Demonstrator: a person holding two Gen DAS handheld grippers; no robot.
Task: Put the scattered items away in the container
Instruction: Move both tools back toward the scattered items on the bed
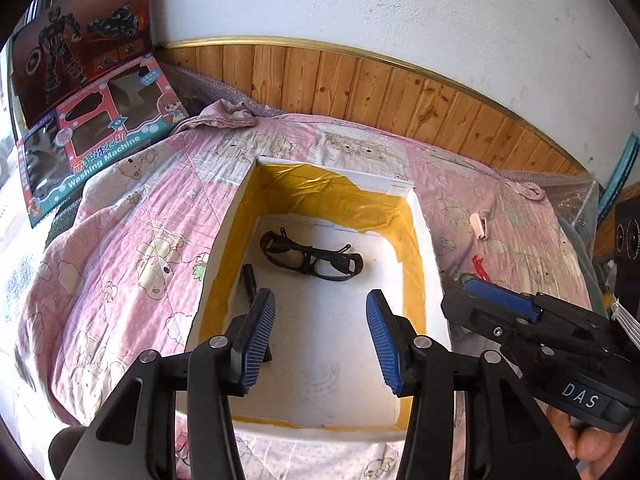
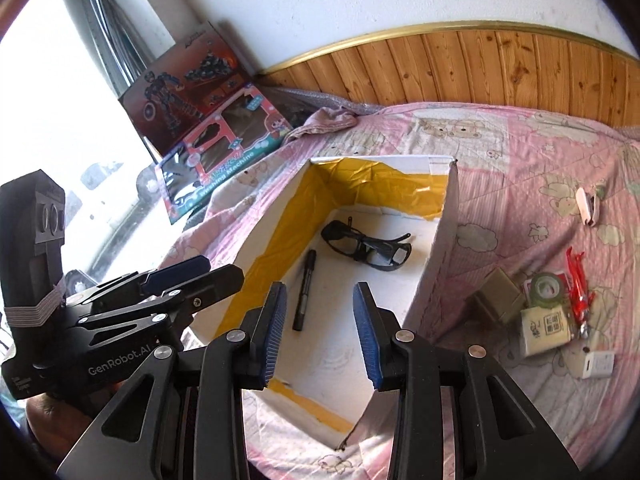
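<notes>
A pink quilt (image 2: 520, 152) covers the bed, and on it sits the box (image 1: 430, 240), white with yellow tape inside its walls. Both grippers hang over the box's near end, side by side, fingers aimed at the far wall. The left gripper (image 1: 320, 340) is released and empty; the right gripper (image 2: 320, 332) is likewise spread with nothing between its pads. Ahead of both, the glasses (image 2: 366, 246) lie on the box floor, long axis across the box, arms folded. The pen (image 2: 304, 290) lies along the left wall, pointing away, just ahead of the left gripper's left finger. Right of the box, on the quilt, lie loose items: a tape roll (image 2: 547, 290), a red clip (image 2: 578, 280), a white clip (image 2: 588, 204)
</notes>
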